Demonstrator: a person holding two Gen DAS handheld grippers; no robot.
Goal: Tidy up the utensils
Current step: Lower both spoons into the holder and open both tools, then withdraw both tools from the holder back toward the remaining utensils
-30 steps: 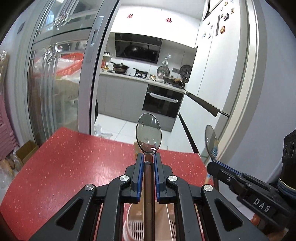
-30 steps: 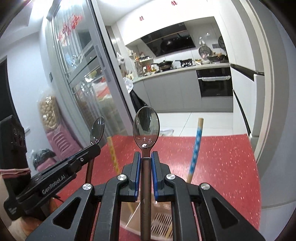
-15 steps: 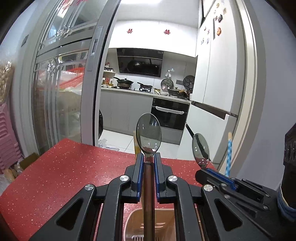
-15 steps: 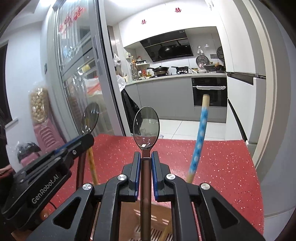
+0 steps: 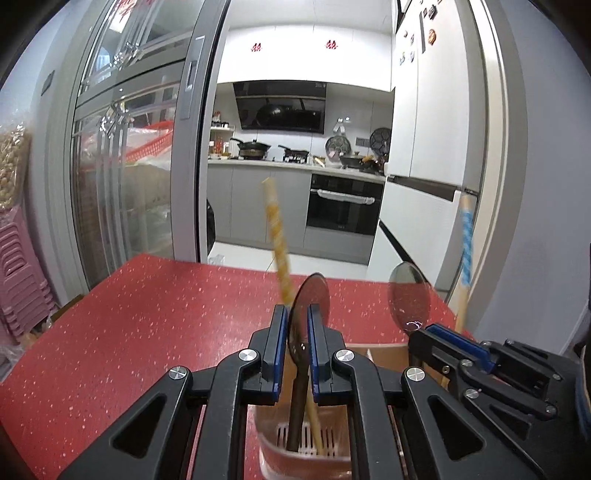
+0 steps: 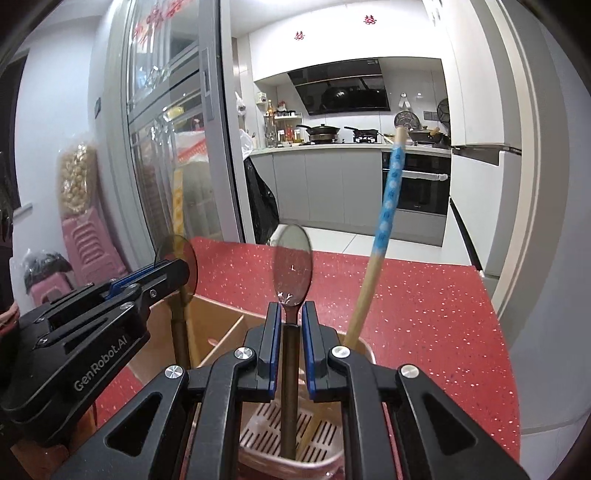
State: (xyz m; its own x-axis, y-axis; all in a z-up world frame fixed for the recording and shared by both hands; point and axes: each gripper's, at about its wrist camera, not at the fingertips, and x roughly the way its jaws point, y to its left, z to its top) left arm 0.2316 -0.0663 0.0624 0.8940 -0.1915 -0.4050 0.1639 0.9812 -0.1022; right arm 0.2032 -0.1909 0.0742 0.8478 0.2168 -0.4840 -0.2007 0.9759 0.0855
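On left tool (image 6: pixel 184 275), white "GenRobot.AI" lettering, spoon (image 6: pixel 176 258) gripped

Two spoons (image 6: pixel 292 266) (image 6: pixel 177 264), two chopsticks (image 6: pixel 384 221) (image 5: pixel 277 240), two grippers (image 6: pixel 289 339) (image 5: pixel 296 345).

On the side of your left gripper (image 6: pixel 173 273), seen from the right wrist, you can read "GenRobot.AI" in pale letters. High on the white kitchen cabinets (image 5: pixel 291 55) you can see two red paper signs (image 5: pixel 255 47), each shaped like a double-happiness character. The fridge magnets (image 5: pixel 430 36) are too small to read.
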